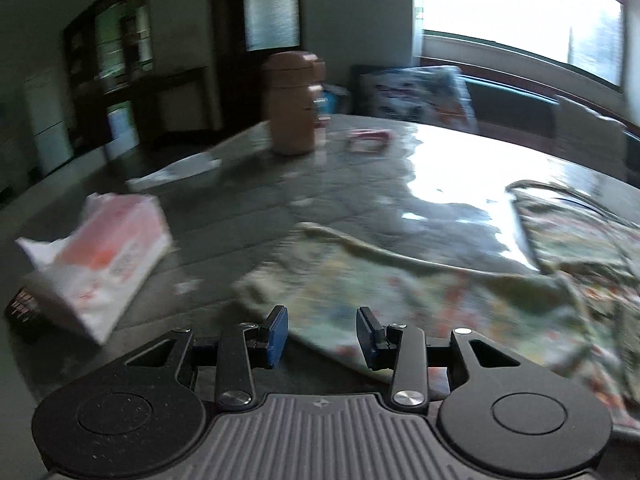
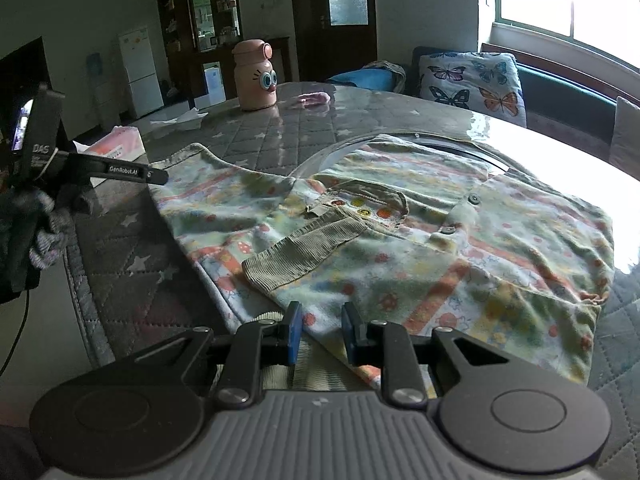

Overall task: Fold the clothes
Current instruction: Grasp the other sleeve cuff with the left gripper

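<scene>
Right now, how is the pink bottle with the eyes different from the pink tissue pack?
The bottle stands upright and round at the far side of the table; the tissue pack lies flat and boxy near the left edge. The bottle has cartoon eyes; the tissue pack has white tissue poking out. Both are pinkish and sit apart from the shirt.

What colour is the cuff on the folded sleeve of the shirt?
Olive-green ribbed cuff on the floral shirt; clearest in the right wrist view.

The left gripper (image 2: 158,176) reads "GenRobot.AI" and, seemingly, "DAS".
</scene>
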